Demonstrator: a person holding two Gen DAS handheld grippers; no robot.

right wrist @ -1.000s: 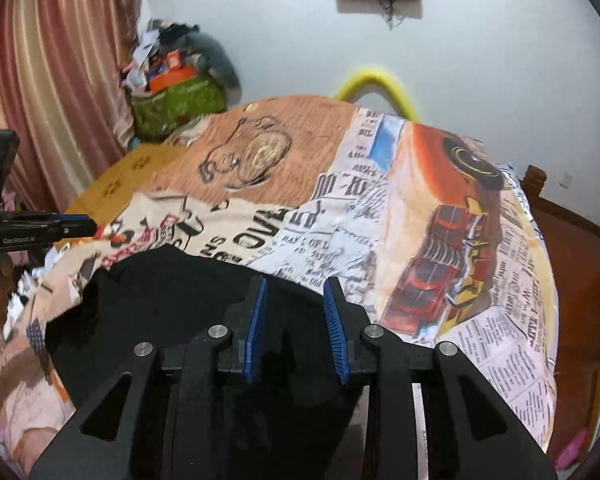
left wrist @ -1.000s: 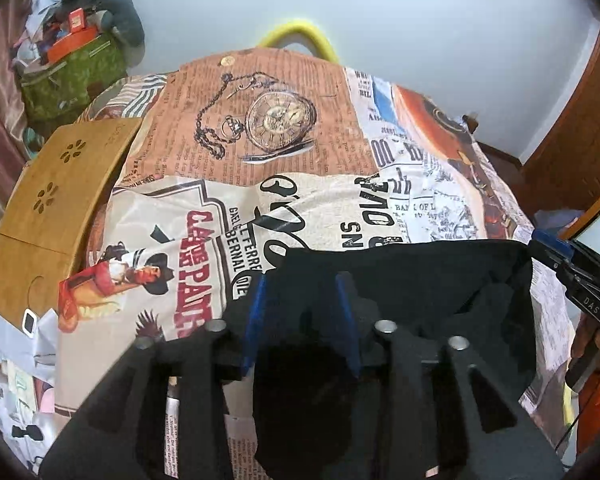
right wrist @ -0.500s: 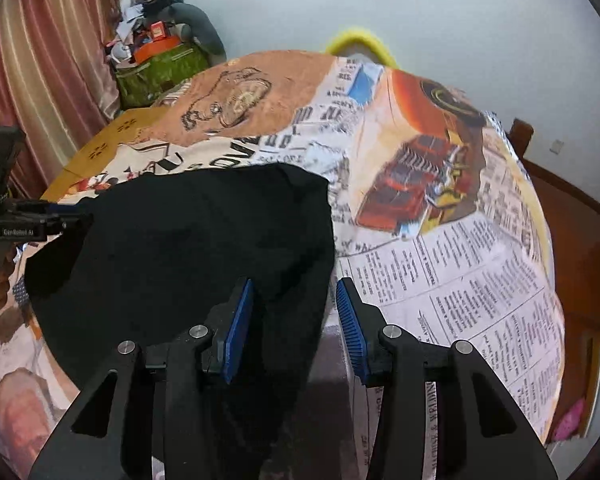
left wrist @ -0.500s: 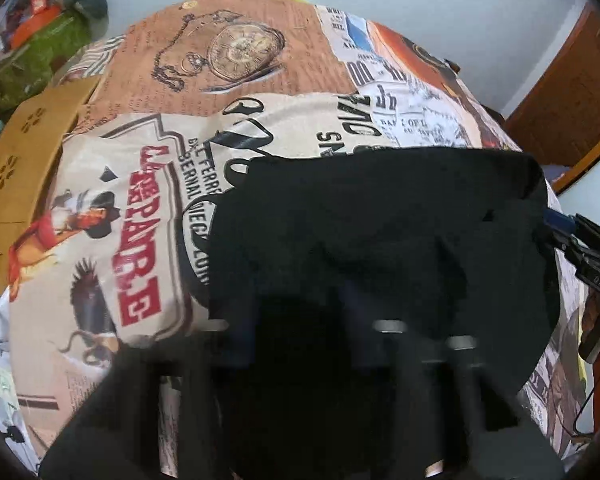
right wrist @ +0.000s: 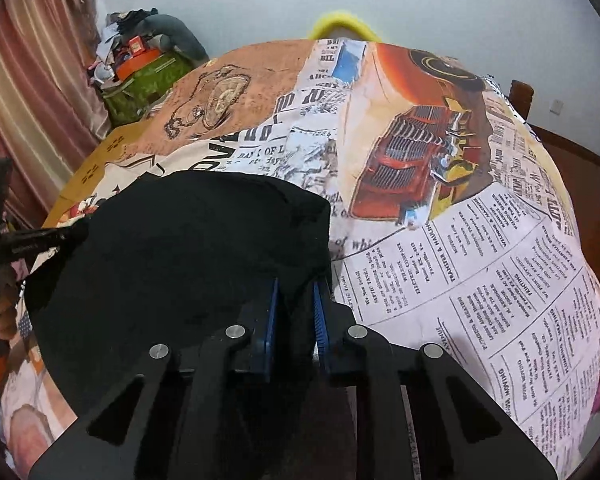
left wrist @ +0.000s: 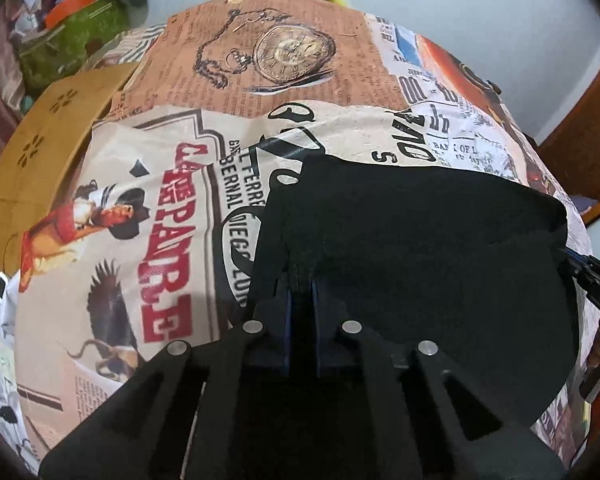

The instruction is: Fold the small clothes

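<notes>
1. One bed, covered by a printed sheet with newspaper text, a pocket watch, a red car and a cowboy poster, fills both views.
2. Black garment lies spread on the sheet at the bed's near edge, about midway along it; its far hem runs across the print and its near part disappears under both grippers.
3. Wooden board with flower-shaped cut-outs lies at the bed's left edge, apart from the garment.
4. Green bag piled with clutter sits beyond the bed's far left corner, against a striped curtain.
5. Left gripper points steeply down at the garment's left side; its jaws have just been closing and now stand narrow, with a fold of black cloth pinched between the blue pads.
6. Right gripper points down at the garment's right side, near its corner; its jaws have just been closing too, and the blue pads press a ridge of black cloth between them.
</notes>
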